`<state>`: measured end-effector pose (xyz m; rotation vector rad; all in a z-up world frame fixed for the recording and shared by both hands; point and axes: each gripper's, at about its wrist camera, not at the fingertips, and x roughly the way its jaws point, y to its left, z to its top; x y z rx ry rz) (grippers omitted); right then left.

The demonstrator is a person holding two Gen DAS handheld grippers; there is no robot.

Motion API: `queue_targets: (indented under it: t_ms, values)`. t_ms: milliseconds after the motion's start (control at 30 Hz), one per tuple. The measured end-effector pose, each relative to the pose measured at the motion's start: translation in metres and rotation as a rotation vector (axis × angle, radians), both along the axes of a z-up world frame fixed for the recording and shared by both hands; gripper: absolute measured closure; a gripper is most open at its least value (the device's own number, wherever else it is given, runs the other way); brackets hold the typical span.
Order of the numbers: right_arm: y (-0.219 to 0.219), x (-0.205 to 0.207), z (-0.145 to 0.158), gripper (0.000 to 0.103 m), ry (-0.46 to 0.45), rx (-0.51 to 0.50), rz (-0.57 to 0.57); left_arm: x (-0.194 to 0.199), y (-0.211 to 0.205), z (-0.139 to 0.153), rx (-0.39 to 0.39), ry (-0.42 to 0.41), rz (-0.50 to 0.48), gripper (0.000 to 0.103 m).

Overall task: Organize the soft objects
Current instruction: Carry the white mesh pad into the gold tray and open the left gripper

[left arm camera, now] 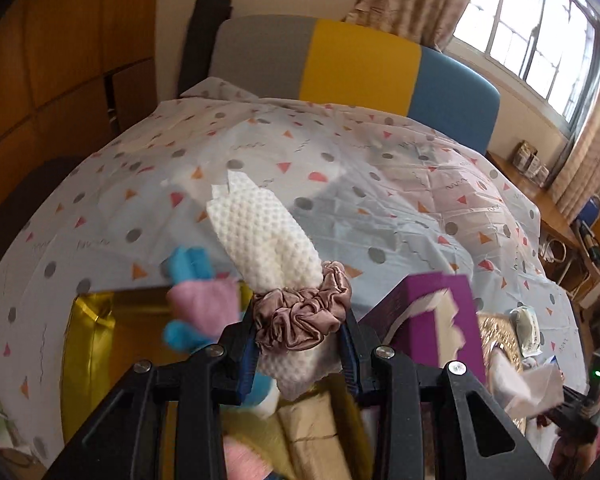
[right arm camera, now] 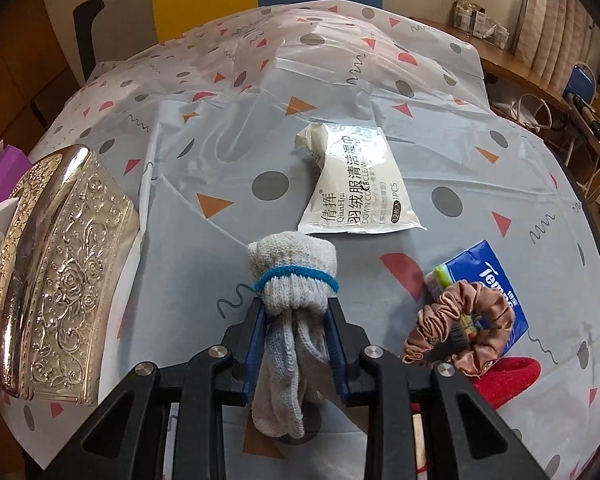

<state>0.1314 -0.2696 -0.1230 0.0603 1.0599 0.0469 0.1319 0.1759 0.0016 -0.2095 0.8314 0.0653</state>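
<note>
White dimpled cloth roll point(left arm camera: 266, 236), cinched by a tan satin scrunchie point(left arm camera: 300, 314), is clamped in the left gripper point(left arm camera: 300, 344) above a gold box point(left arm camera: 88, 356). The right gripper point(right arm camera: 296, 332) clamps a grey knitted glove bundle point(right arm camera: 292, 276) above the patterned tablecloth point(right arm camera: 228, 152).

White cloth roll point(left arm camera: 268, 236) w/ scrunchie; banded glove point(right arm camera: 292, 276)

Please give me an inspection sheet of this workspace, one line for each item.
Surface: patterned cover, creased.
Job's things: white dotted cloth in a scrunchie; knit glove bundle; second scrunchie on a tissue pack.
Clutter: wipes packet, silver box, purple box.
Grippers: left tool shut on the cloth; right tool shut on the glove bundle.
Cables: white cord on the side shelf.
Surroundings: headboard, window.
</note>
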Motion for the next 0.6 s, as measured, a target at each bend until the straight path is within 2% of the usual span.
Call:
queue_targets:
  t_ms: [233,367,533,600]
  values:
    - [0.006,-0.001,-0.001,0.074,-0.016,-0.045,0.013,-0.07,0.055,-0.019,-0.048,0.002,0.107,0.068]
    - [0.007,-0.002,-0.001,0.074,-0.023,-0.055,0.02,-0.098,0.069,-0.041,-0.056,0.049,0.141,0.068]
    - [0.012,-0.003,-0.001,0.075,-0.028,-0.082,0.028,-0.107,0.079,-0.08,-0.104,0.143,0.179,0.068]
    - [0.013,-0.003,-0.002,0.074,-0.029,-0.087,0.03,-0.102,0.078,-0.087,-0.124,0.162,0.163,0.067]
